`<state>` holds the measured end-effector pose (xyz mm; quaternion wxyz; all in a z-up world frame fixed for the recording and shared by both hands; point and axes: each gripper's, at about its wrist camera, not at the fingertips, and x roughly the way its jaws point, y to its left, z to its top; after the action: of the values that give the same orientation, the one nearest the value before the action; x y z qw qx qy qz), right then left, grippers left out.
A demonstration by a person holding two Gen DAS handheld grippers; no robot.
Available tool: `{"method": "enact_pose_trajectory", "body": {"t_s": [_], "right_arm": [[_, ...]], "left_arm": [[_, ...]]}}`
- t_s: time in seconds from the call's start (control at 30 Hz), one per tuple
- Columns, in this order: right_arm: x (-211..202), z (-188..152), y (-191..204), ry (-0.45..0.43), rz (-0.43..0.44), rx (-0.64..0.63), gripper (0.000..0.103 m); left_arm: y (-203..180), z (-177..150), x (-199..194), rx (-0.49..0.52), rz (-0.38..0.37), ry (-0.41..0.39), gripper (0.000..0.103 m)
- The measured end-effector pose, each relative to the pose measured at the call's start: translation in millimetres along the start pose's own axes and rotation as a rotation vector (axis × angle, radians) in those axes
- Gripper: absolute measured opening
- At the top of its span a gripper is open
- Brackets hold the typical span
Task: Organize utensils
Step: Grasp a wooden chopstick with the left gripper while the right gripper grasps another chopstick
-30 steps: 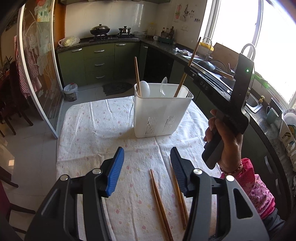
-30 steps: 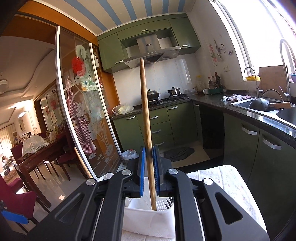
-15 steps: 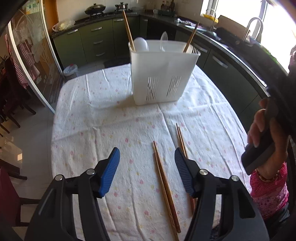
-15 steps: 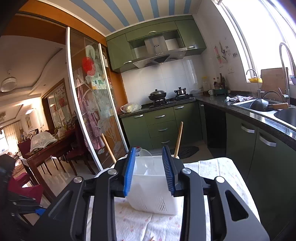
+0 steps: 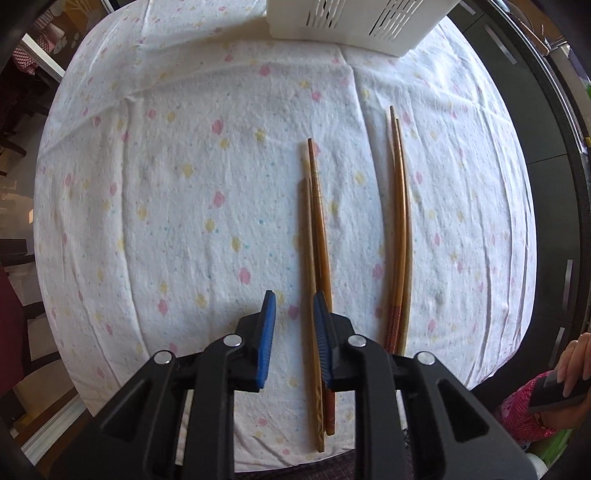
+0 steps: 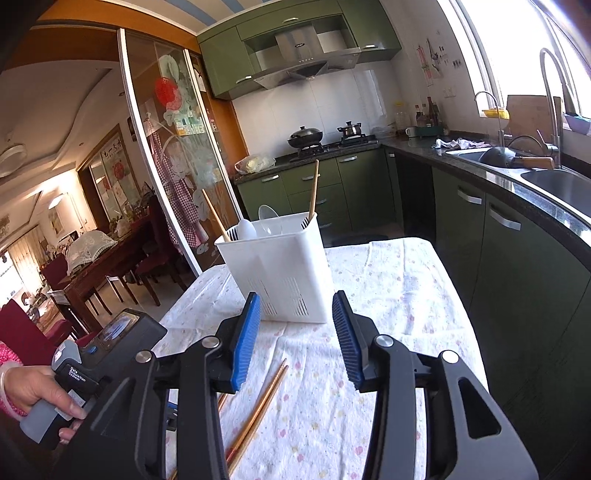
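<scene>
Two pairs of wooden chopsticks lie on the flowered tablecloth [image 5: 177,206]: a near pair [image 5: 314,236] and a longer pair [image 5: 400,221] to its right. My left gripper [image 5: 294,317] points straight down at the cloth. Its jaws are closing, and cloth still shows between them. The near pair's left stick runs along the inner edge of the right pad [image 5: 320,321]. My right gripper [image 6: 295,332] hangs over the table with its jaws opening and nothing between them. Beyond it stands the white utensil caddy [image 6: 284,269], also the caddy [image 5: 354,26], holding two chopsticks [image 6: 314,188] and a white spoon [image 6: 246,229].
A hand [image 6: 40,391] holds the left gripper's handle at the table's left. The other hand [image 5: 569,365] shows at the lower right. Green cabinets and a counter with a sink [image 6: 546,181] run along the right. A glass sliding door [image 6: 173,155] and dining chairs stand on the left.
My left gripper has sunk toward the cloth, tipped downward over the near chopsticks, and narrowed its jaws. My right gripper let its chopstick go into the caddy, opened, and drew back.
</scene>
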<state>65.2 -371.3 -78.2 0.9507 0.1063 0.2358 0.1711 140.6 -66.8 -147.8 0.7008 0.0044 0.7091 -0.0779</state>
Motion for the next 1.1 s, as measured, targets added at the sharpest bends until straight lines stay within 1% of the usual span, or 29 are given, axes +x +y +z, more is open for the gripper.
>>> {"method": "enact_pose_trajectory", "body": {"t_s": [0.07, 0.27, 0.33, 0.4, 0.43, 0.47, 0.57, 0.63, 0.67, 0.7, 0.8, 0.87, 0.9, 0.93, 1.0, 1.1], "right_arm": [[-2.9, -3.3, -2.1, 0.002, 0.003, 0.006, 0.042], [-1.1, 0.8, -4.8, 0.023, 0.015, 0.012, 0.043], [-0.7, 0.6, -1.5, 0.038, 0.013, 0.003, 0.047], [6.7, 5.6, 7.7, 0.074, 0.007, -0.014, 0.048], [9.7, 5.0, 12.3, 0.103, 0.004, -0.027, 0.048], [13.9, 4.9, 18.1, 0.135, -0.001, -0.041, 0.048], [28.9, 2.7, 31.8, 0.251, -0.004, -0.067, 0.049], [42.5, -0.3, 38.2, 0.347, -0.004, -0.074, 0.05], [51.0, -3.0, 40.1, 0.402, -0.003, -0.072, 0.051], [60.6, -6.8, 41.2, 0.468, 0.003, -0.067, 0.055], [92.0, -20.5, 41.6, 0.699, 0.029, -0.023, 0.055], [111.6, -32.2, 39.9, 0.836, 0.013, 0.0, 0.05], [120.0, -37.7, 37.2, 0.89, -0.001, 0.018, 0.039], [128.2, -42.1, 35.8, 0.94, -0.02, 0.027, 0.031], [142.0, -49.1, 33.6, 1.006, -0.056, 0.038, 0.028], [157.4, -55.5, 31.1, 1.061, -0.096, 0.064, 0.027]], "left_arm": [[-1.0, -1.4, 1.6, -0.001, 0.006, 0.007, 0.02], [-4.5, -6.5, 8.3, 0.012, 0.043, 0.026, 0.021], [-12.4, -2.7, 10.7, 0.017, 0.055, 0.031, 0.021], [-16.2, -2.0, 12.5, 0.022, 0.066, 0.042, 0.021], [-18.0, -3.3, 15.1, 0.024, 0.071, 0.058, 0.021], [-23.3, -3.0, 16.8, 0.034, 0.08, 0.057, 0.021], [-32.3, -5.2, 20.2, 0.045, 0.089, 0.069, 0.019], [-31.8, -4.9, 20.0, 0.042, 0.102, 0.067, 0.007], [-29.6, -4.5, 19.7, 0.033, 0.091, 0.071, 0.007], [-26.0, -3.1, 18.5, 0.028, 0.084, 0.076, 0.007], [-17.8, -2.7, 17.8, 0.024, 0.085, 0.073, 0.006], [-10.1, -3.3, 16.6, 0.017, 0.085, 0.067, 0.006], [-6.1, -3.6, 15.5, 0.015, 0.08, 0.062, 0.006], [-2.8, -4.5, 13.5, 0.014, 0.072, 0.057, 0.006], [0.5, -6.6, 8.8, 0.015, 0.055, 0.047, 0.006], [1.0, -11.1, 3.4, 0.028, 0.035, 0.042, 0.006]]}}
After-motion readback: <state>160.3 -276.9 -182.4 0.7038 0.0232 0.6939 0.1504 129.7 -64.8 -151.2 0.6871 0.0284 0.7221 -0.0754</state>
